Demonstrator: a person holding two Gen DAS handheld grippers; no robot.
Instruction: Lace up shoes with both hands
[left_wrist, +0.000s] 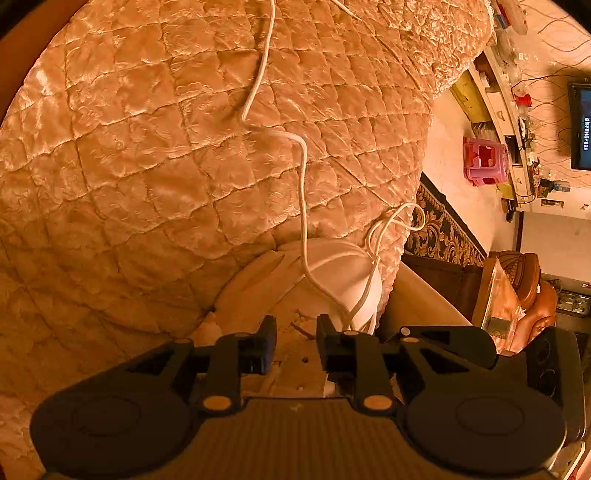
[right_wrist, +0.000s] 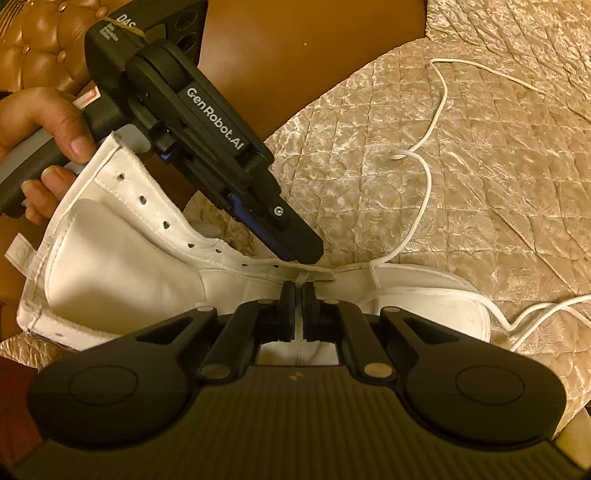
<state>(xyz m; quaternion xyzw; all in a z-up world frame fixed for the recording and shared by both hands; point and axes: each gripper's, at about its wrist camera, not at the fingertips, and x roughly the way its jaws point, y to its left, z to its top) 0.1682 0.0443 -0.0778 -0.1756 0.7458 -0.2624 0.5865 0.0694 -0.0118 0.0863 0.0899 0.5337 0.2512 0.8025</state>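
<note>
A white high-top shoe (right_wrist: 122, 266) lies on its side on the quilted cover, its row of eyelets (right_wrist: 166, 224) facing up. My right gripper (right_wrist: 299, 295) is shut on a thin white strip, apparently the lace end, at the shoe's eyelet edge. The white lace (right_wrist: 428, 184) trails loosely over the cover from the toe. My left gripper (right_wrist: 301, 254), held by a hand (right_wrist: 44, 122), points down with its tips touching the same eyelet edge. In the left wrist view my left gripper (left_wrist: 297, 332) stands open over the eyelet flap (left_wrist: 295, 365), with the shoe's toe (left_wrist: 332, 266) and lace (left_wrist: 303, 177) beyond.
A golden quilted cover (left_wrist: 129, 166) spreads under everything. Its edge drops to the floor on the right, where a pink stool (left_wrist: 484, 162), a low cabinet and a television (left_wrist: 580, 125) stand. Brown tufted leather (right_wrist: 37, 40) rises behind the hand.
</note>
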